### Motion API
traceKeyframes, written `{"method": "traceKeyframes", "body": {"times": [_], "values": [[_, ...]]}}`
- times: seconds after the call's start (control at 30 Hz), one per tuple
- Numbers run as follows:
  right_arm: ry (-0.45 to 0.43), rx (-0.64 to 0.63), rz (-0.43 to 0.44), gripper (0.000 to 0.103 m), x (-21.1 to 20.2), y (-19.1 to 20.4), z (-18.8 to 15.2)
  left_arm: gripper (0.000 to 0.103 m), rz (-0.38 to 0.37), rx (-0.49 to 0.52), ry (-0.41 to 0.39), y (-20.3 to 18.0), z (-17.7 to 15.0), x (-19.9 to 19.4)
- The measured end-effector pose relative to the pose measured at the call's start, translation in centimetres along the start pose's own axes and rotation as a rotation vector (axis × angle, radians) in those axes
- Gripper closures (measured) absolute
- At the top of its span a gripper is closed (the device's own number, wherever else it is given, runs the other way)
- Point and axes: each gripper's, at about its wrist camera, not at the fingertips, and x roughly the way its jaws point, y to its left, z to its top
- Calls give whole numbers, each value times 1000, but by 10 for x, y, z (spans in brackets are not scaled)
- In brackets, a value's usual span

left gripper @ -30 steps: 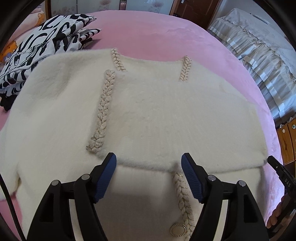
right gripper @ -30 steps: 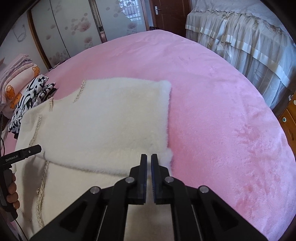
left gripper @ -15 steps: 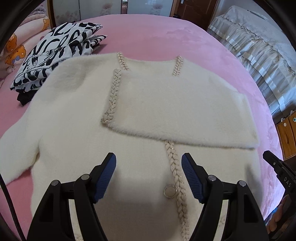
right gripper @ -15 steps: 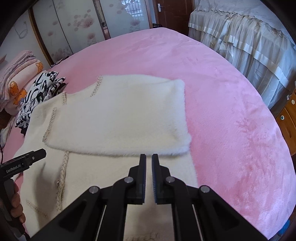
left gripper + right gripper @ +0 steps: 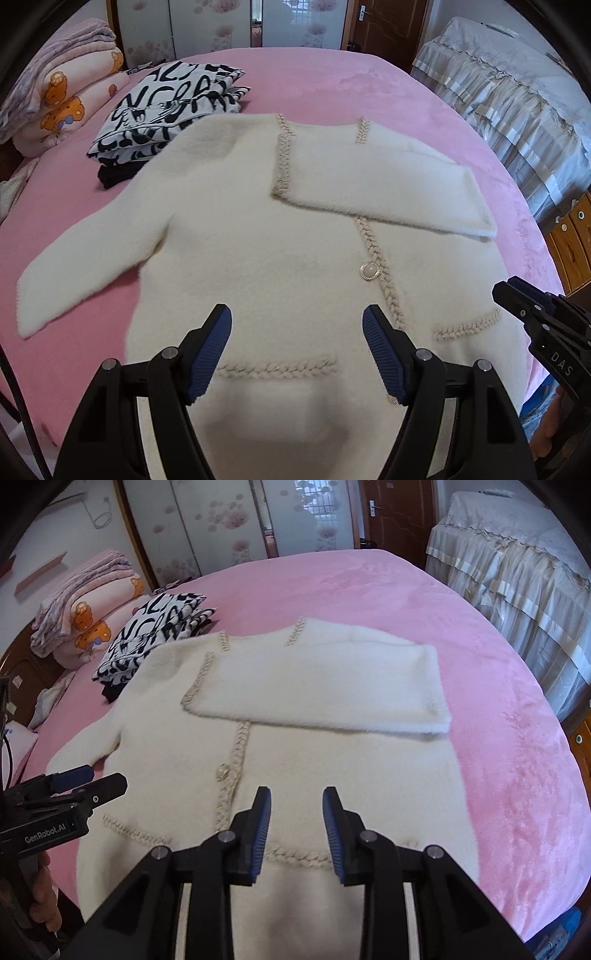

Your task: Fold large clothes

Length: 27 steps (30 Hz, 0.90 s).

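Note:
A cream fluffy cardigan with braided trim lies flat, front up, on the pink bed; it also shows in the right wrist view. Its right sleeve is folded across the chest. Its left sleeve lies spread out to the left. My left gripper is open and empty above the hem. My right gripper is partly open and empty above the hem on the right side.
A folded black-and-white patterned garment lies beyond the cardigan at the back left. Rolled blankets are stacked further left. A bed with a frilled cover stands at the right, and wooden drawers beside it.
Both grippers have pulled back toward the hem, away from the folded sleeve. The right gripper has gone from shut to partly open. The folded sleeve stays across the chest.

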Motion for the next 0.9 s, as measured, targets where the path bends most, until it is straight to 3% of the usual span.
{"method": "traceKeyframes", "body": {"times": [0.13, 0.23, 0.4, 0.6, 0.9], "values": [[0, -62, 45, 74, -8, 40, -2, 31, 14, -52, -30, 35, -17, -27], [-21, -113, 78, 74, -16, 74, -3, 24, 18, -113, -54, 73, -30, -42], [-52, -209, 123, 74, -21, 132, 0, 24, 82, -225, -79, 142, -48, -50], [-58, -294, 163, 74, -7, 192, 4, 24, 87, -387, -60, 223, -68, -34], [-9, -384, 192, 74, 41, 256, 1, 24, 35, -672, -64, 333, -95, 11]]}}
